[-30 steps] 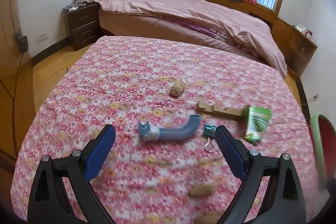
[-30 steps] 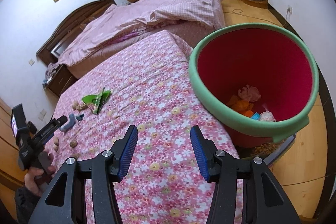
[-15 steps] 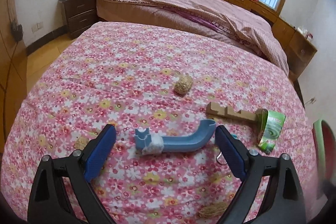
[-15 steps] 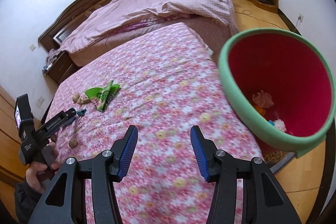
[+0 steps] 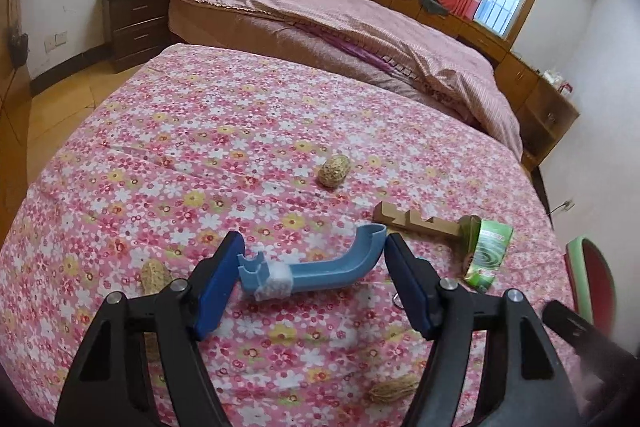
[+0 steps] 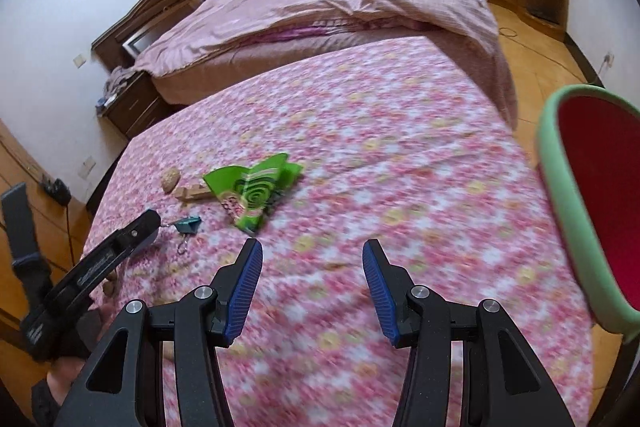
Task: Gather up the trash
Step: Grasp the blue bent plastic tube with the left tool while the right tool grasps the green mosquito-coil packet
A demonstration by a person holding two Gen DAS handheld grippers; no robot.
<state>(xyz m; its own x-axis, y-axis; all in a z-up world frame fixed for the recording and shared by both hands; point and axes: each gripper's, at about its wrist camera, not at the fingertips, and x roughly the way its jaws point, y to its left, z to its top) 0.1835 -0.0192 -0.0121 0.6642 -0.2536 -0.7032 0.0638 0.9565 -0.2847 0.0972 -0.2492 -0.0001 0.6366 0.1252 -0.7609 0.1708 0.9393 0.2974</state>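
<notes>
On the flowered cloth [image 5: 208, 131], trash lies scattered beside a green-rimmed red bin [image 6: 560, 187].

The left gripper [image 5: 310, 267] has just been closing its jaws, which now bracket the blue curved plastic piece [image 5: 328, 269], each pad at or just beside one end; a firm clamp cannot be confirmed. The right gripper [image 6: 312, 287] hangs parted and empty above the cloth. Nearby lie a green wrapper [image 5: 486, 251], a wooden block [image 5: 412, 221] and nut shells [image 5: 334, 171].
</notes>
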